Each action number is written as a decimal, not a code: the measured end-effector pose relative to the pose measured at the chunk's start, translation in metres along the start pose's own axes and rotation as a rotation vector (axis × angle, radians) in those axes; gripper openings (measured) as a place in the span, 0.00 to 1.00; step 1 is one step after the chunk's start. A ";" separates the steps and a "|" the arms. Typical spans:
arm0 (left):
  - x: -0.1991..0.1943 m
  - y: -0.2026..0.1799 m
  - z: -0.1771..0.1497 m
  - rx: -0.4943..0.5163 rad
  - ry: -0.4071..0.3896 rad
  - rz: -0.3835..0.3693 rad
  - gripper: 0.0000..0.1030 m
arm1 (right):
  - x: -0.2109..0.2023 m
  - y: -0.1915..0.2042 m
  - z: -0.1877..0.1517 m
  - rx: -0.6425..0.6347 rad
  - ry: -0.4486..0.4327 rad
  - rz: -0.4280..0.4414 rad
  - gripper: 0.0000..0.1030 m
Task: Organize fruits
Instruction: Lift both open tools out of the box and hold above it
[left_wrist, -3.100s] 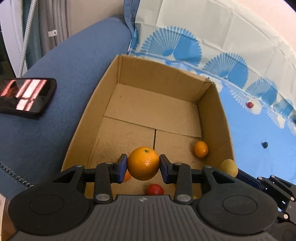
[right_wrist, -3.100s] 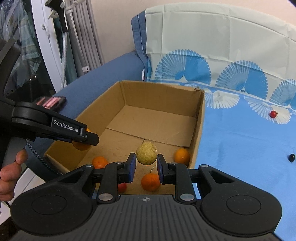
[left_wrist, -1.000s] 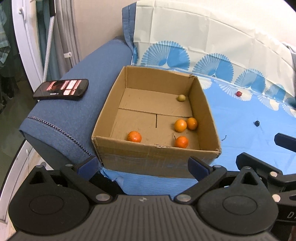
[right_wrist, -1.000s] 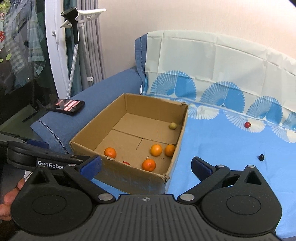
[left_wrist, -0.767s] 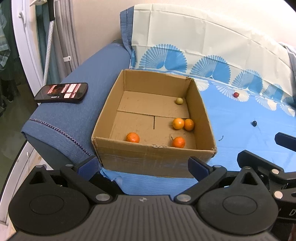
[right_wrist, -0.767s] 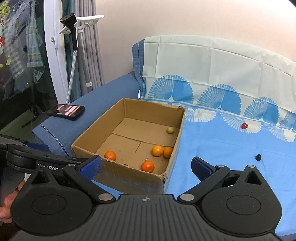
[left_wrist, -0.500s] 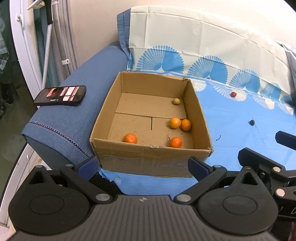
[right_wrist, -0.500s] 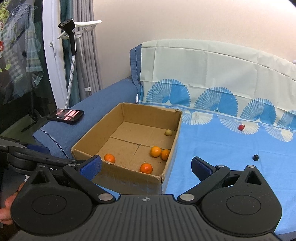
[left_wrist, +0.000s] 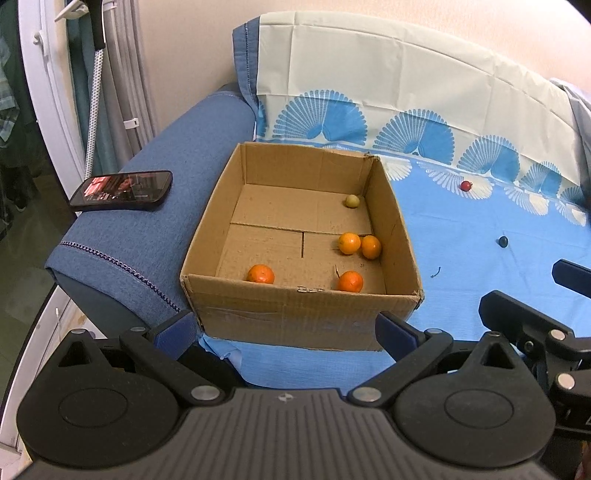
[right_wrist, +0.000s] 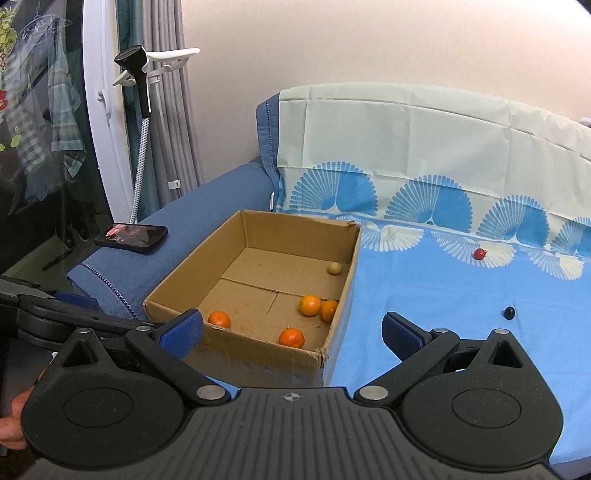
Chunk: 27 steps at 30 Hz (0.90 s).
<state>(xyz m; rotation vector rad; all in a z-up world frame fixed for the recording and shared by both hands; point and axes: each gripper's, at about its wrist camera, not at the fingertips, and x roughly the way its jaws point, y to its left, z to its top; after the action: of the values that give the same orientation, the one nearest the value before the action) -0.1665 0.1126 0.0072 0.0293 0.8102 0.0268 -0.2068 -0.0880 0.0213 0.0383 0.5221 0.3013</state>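
Note:
An open cardboard box (left_wrist: 295, 314) (right_wrist: 184, 284) stands on the blue cloth. Inside lie several oranges: one near the front left (left_wrist: 260, 274) (right_wrist: 219, 319), one at the front right (left_wrist: 349, 281) (right_wrist: 291, 338), and a touching pair (left_wrist: 349, 243) (right_wrist: 310, 305) by the right wall. A small yellow-green fruit (left_wrist: 352, 201) (right_wrist: 334, 268) rests in the far right corner. A small red fruit (left_wrist: 465, 185) (right_wrist: 480, 253) and a small dark fruit (left_wrist: 502, 241) (right_wrist: 509, 312) lie on the cloth to the right. My left gripper (left_wrist: 284, 328) and right gripper (right_wrist: 291, 330) are both open, empty, pulled back in front of the box.
A phone (left_wrist: 122, 190) (right_wrist: 131, 236) with a lit screen lies on the blue sofa arm (left_wrist: 147, 221). A patterned cloth (right_wrist: 424, 295) covers the seat and backrest. A white stand with a hose (right_wrist: 142, 92) and curtains are at the left. A hand (right_wrist: 14, 417) shows at the left edge.
Both grippers let go of their fruit into the box, opened, and drew back and up; over the last second they kept backing away slightly.

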 end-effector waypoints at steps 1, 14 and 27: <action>0.000 -0.001 0.000 0.001 0.001 0.001 1.00 | 0.000 -0.001 0.000 0.002 0.000 0.001 0.99; 0.014 -0.015 0.006 0.029 0.038 -0.003 1.00 | 0.007 -0.016 -0.003 0.049 -0.001 -0.014 0.99; 0.043 -0.057 0.037 0.070 0.082 -0.041 1.00 | 0.024 -0.071 -0.004 0.134 -0.004 -0.086 0.99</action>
<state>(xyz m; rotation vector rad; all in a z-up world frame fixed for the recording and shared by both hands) -0.1093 0.0565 -0.0006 0.0786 0.8932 -0.0393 -0.1700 -0.1490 -0.0018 0.1462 0.5376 0.1815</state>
